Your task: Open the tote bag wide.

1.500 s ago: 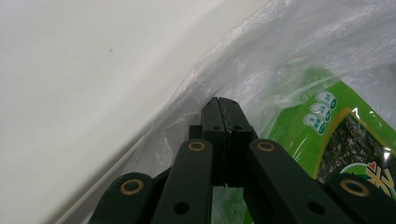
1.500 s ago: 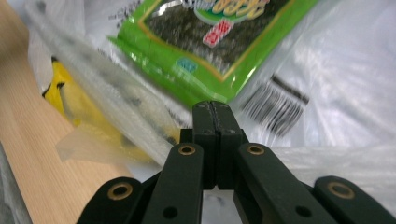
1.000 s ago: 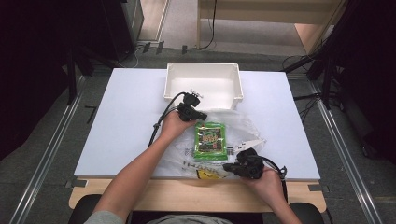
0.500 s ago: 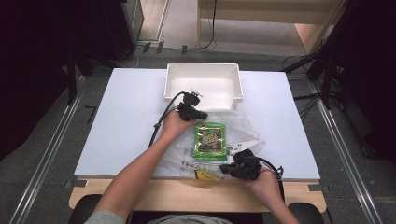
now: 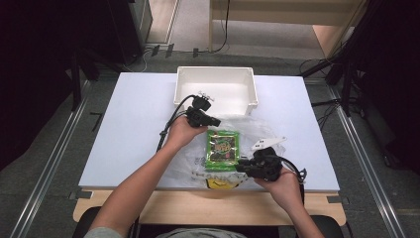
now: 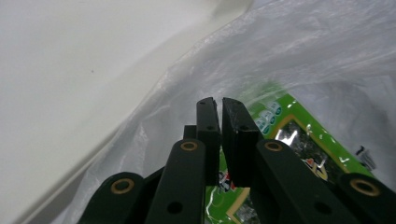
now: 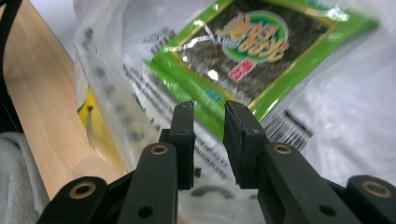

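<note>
A green seaweed packet (image 5: pixel 223 148) lies flat inside a clear plastic bag (image 5: pixel 257 130) on the white table. My left gripper (image 5: pixel 214 120) sits at the bag's far left corner, above the packet (image 6: pixel 299 135). Its jaws (image 6: pixel 219 105) have just been opening and stand a narrow slit apart, with nothing between them and the bag film (image 6: pixel 303 56) just beyond. My right gripper (image 5: pixel 238 167) hovers at the bag's near edge. Its jaws (image 7: pixel 209 109) have also just been opening and hold nothing, with the packet (image 7: pixel 252 46) beyond them.
A white bin (image 5: pixel 216 91) stands just behind the bag at the table's far middle. A yellow printed patch (image 5: pixel 218 184) of the bag hangs over the wooden front edge (image 7: pixel 32 93). Bare table (image 5: pixel 133 129) stretches to the left.
Both hands have lifted slightly. The right gripper has shifted a little toward the packet, and the bag's near edge has settled.
</note>
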The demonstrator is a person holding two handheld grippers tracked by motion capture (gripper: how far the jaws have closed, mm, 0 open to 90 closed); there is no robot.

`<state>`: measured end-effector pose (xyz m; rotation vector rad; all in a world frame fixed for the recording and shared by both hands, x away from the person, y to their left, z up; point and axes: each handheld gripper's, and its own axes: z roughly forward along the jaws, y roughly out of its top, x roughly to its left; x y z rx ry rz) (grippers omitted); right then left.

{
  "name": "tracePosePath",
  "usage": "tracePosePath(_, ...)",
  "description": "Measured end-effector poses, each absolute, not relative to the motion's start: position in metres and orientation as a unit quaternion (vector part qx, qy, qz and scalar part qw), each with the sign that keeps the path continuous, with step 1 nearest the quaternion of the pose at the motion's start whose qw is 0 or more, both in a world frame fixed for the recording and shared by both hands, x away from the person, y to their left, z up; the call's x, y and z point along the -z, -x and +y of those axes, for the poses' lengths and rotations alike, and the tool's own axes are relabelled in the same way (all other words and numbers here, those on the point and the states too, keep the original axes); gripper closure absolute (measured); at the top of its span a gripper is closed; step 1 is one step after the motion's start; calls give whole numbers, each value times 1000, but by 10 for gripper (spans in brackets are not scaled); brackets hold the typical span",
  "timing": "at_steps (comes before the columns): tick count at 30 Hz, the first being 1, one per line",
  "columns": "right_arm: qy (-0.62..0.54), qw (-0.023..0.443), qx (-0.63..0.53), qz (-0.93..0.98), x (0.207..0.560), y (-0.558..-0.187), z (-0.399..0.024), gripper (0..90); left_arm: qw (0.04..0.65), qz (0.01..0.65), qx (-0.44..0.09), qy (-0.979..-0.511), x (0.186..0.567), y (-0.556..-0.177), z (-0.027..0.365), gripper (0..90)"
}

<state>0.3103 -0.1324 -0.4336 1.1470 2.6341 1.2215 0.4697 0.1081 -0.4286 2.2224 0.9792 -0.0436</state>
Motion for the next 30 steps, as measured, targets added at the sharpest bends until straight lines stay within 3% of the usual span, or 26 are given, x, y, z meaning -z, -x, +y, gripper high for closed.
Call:
tracePosePath(2, -369, 13, -392, 842, 428, -314, -133, 799, 349, 380, 18, -856, 427, -468, 111, 846)
tracePosePath(6, -371, 17, -398, 839, 420, -322, -131, 787, 350, 385, 28, -853, 423, -462, 115, 805)
tracePosePath(12, -375, 23, -401, 835, 413, -339, -128, 653, 352, 372, 32, -859, 418, -451, 119, 784)
tracePosePath(19, -378, 27, -413, 828, 418, -352, -126, 547, 350, 361, 46, -863, 414, -434, 123, 673)
tracePosePath(30, -387, 32, -420, 820, 433, -346, -138, 490, 359, 356, 59, -861, 416, -407, 139, 528)
